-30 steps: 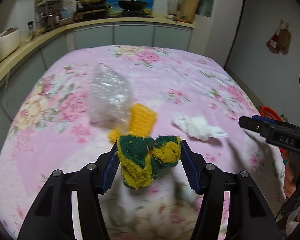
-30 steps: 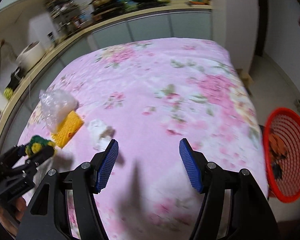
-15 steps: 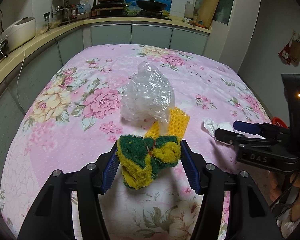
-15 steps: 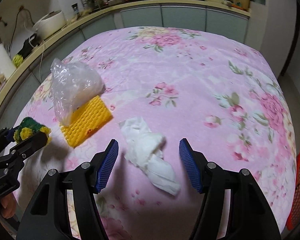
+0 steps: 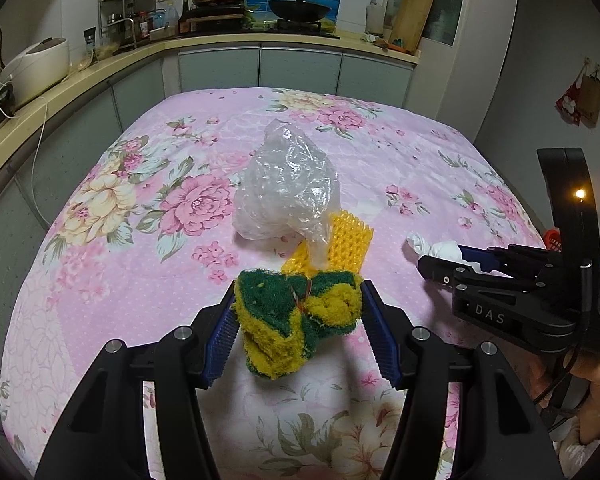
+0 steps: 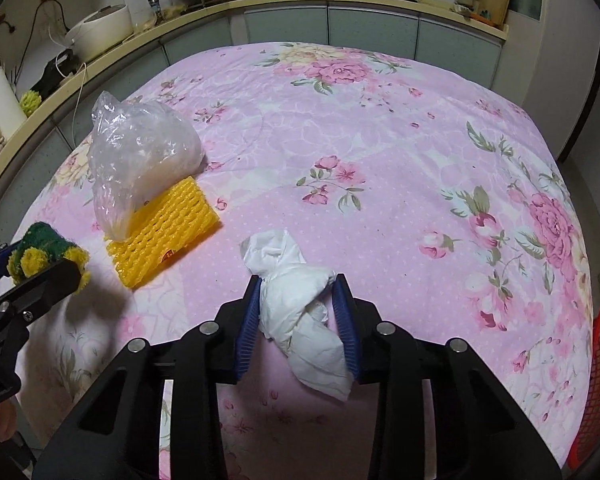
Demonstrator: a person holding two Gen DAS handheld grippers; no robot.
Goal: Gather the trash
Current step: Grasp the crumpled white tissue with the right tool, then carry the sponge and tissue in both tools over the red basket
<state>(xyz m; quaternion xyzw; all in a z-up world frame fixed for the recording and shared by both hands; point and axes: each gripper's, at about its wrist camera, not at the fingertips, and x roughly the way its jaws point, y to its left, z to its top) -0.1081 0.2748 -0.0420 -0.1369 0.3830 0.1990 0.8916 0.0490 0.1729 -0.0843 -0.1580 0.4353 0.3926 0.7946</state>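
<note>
Moved: right gripper (image 6: 298,320), fingers just closed onto crumpled tissue (image 6: 300,312).
Left gripper (image 5: 298,328): clamping green-yellow scouring sponge (image 5: 296,320).

A white rice cooker (image 5: 36,66) and wok (image 5: 300,8) sit on the counter (image 5: 220,40).

Left gripper (image 5: 298,320) clamped on a green-yellow sponge (image 5: 300,316) over the floral cloth (image 5: 140,208); bag (image 5: 288,188) and yellow mesh (image 5: 348,240) at 12 o'clock; right gripper (image 5: 440,264) pinching white tissue (image 5: 432,246) at 2 o'clock.
</note>
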